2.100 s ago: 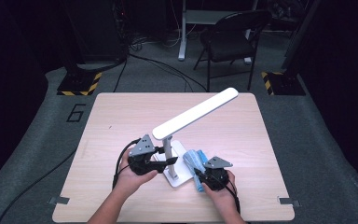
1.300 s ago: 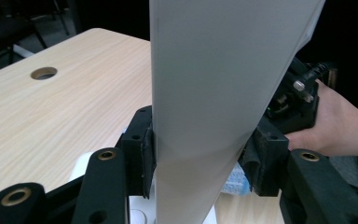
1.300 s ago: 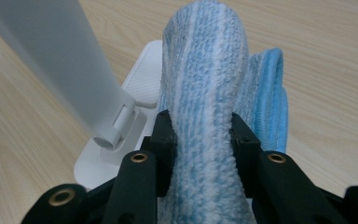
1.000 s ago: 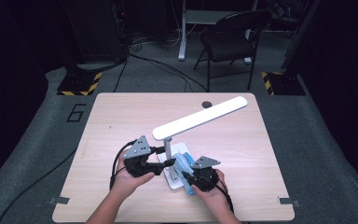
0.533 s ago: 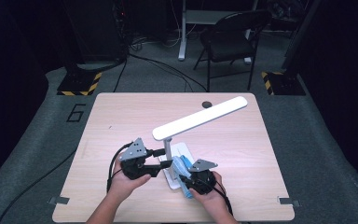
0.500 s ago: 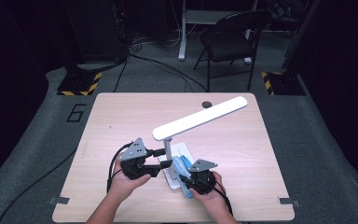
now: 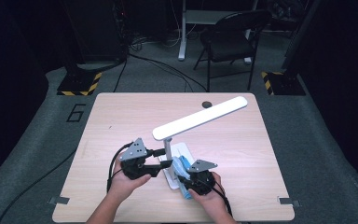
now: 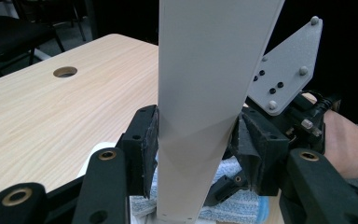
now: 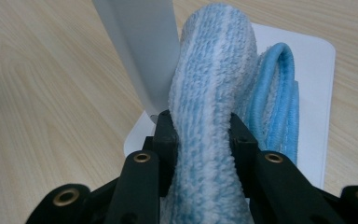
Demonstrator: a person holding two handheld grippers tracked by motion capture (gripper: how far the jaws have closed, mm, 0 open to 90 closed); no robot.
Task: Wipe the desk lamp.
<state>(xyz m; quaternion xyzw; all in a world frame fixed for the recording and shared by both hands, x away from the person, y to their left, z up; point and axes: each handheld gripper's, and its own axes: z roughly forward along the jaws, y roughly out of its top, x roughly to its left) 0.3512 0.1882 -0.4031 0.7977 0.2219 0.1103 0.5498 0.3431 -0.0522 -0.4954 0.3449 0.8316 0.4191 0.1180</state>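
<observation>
Your left gripper [image 7: 161, 161] has its jaws clamped on the white lamp post [image 8: 205, 116], which stands upright at the lower middle of the high view. Your right gripper [image 7: 182, 173] is pinching a folded blue cloth [image 9: 209, 116] that sits on the lamp base [image 9: 317, 93], right beside the post's foot. The cloth's long axis runs away from the jaws, along the post, so the right hand's nearer for wiping. No readable brand; only a "6" [image 7: 76, 112] on the floor at upper left
</observation>
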